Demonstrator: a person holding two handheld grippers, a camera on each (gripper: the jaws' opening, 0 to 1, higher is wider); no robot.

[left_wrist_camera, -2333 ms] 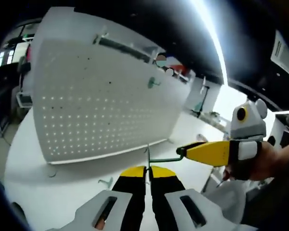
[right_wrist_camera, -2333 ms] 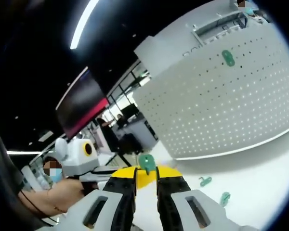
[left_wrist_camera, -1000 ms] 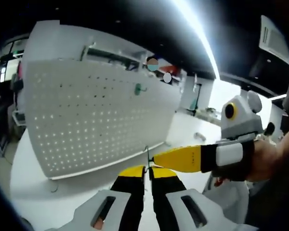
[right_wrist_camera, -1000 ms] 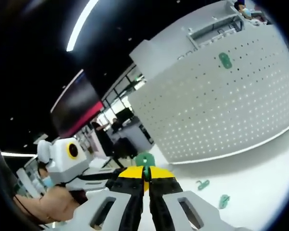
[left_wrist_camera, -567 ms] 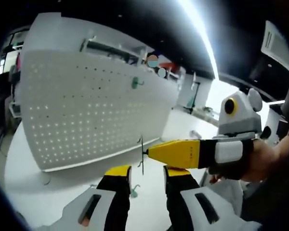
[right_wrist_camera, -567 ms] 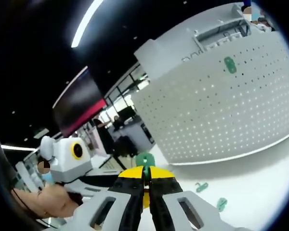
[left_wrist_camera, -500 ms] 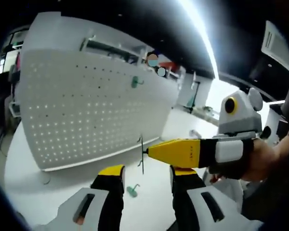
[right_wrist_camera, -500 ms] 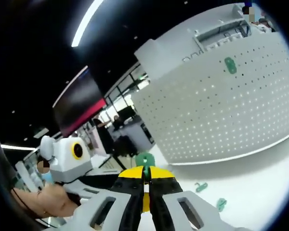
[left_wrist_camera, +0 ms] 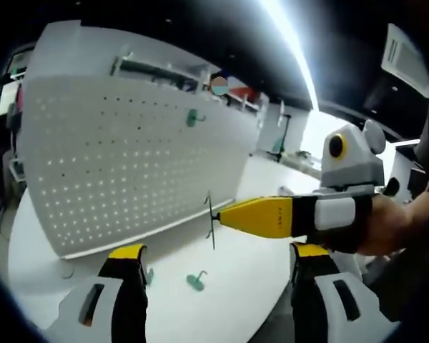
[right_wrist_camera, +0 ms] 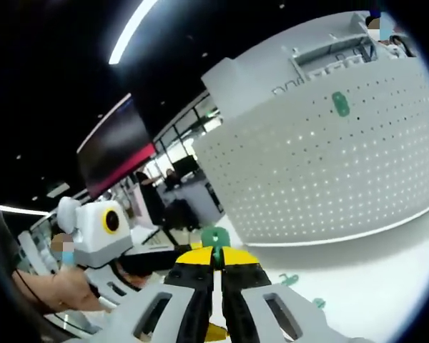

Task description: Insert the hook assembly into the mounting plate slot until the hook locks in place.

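The left gripper (left_wrist_camera: 213, 286) rises from the bottom of the frame with its jaws spread wide. Between and above them, the right gripper (left_wrist_camera: 222, 216) enters from the right, pinching a thin green hook (left_wrist_camera: 211, 220). A white pegboard (left_wrist_camera: 121, 157) fills the left half, with a hook (left_wrist_camera: 193, 116) mounted near its top. Two more hooks (left_wrist_camera: 195, 281) lie on the table (left_wrist_camera: 236, 264).

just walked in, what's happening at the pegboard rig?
A person works two handheld grippers in front of a white pegboard. The right gripper is shut on a green hook; in the left gripper view its yellow jaws carry the hook out ahead of the board. The left gripper stands wide open, holding nothing. One green hook already on the board; loose hooks lie on the table.
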